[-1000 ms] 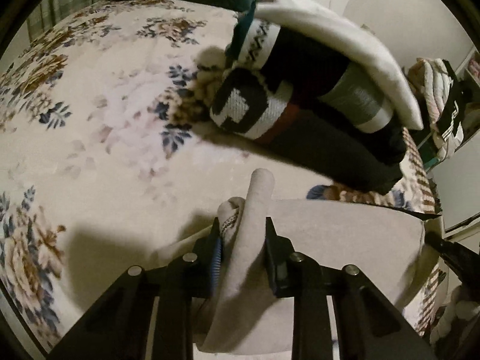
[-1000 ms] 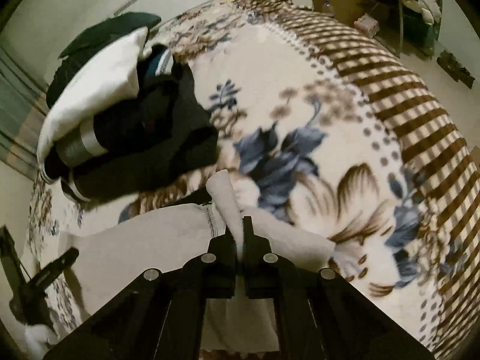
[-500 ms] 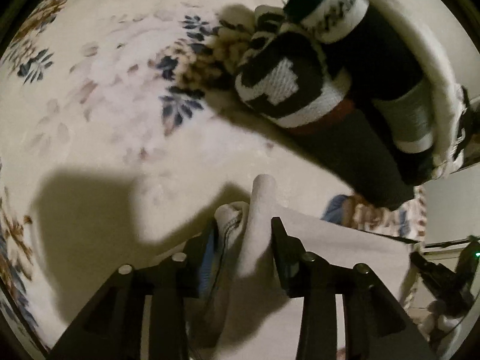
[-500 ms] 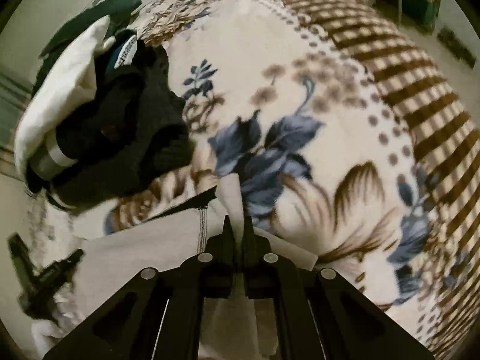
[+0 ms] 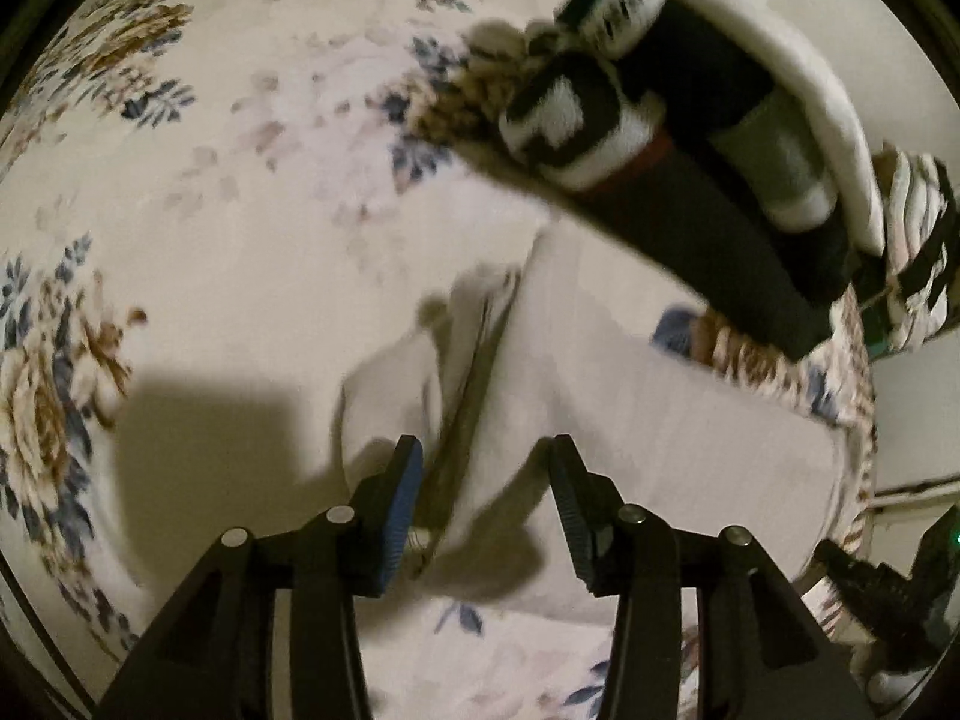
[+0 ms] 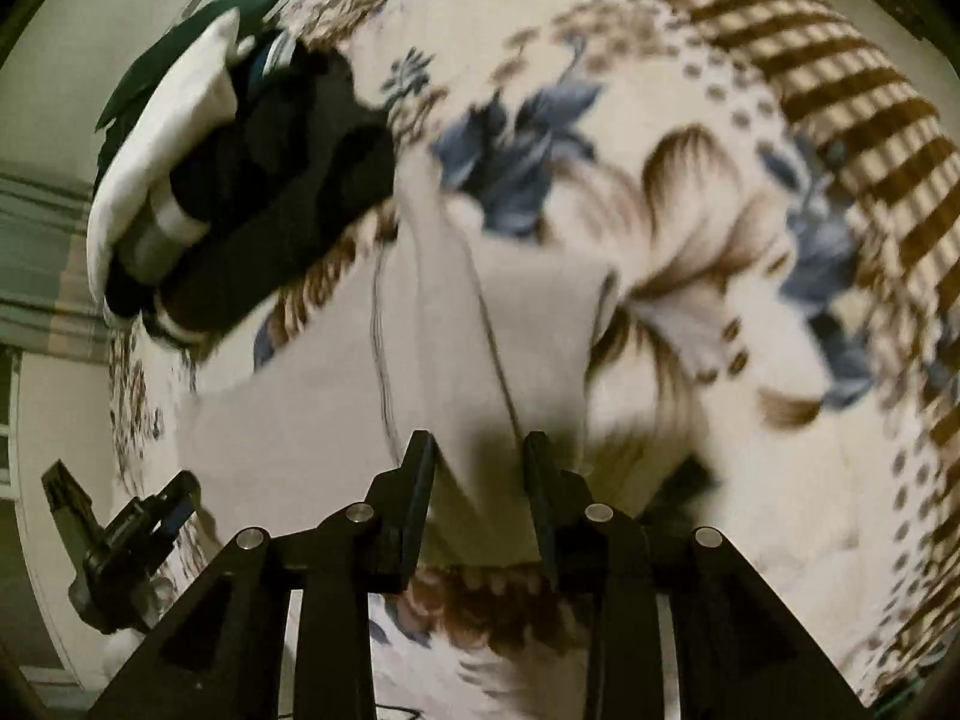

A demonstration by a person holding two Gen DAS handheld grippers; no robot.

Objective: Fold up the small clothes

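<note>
A pale beige garment point(image 5: 660, 414) lies flat on the flowered blanket, folded over itself; it also shows in the right wrist view point(image 6: 336, 396). My left gripper point(image 5: 486, 468) is open, its jaws apart over the garment's left end, holding nothing. My right gripper point(image 6: 480, 462) is open over the garment's right end, with a fold of cloth lying loose between the fingers. The right gripper shows at the lower right of the left wrist view point(image 5: 870, 588), and the left gripper at the lower left of the right wrist view point(image 6: 120, 528).
A stack of folded clothes point(image 5: 690, 138), black, white and patterned knit, lies just beyond the garment; it also shows in the right wrist view point(image 6: 240, 180). The flowered blanket point(image 5: 210, 240) covers the bed. Its brown striped border point(image 6: 852, 90) runs along the right edge.
Both grippers have opened and let go of the beige garment's ends. The garment has dropped flat onto the blanket, close to the stack of clothes.
</note>
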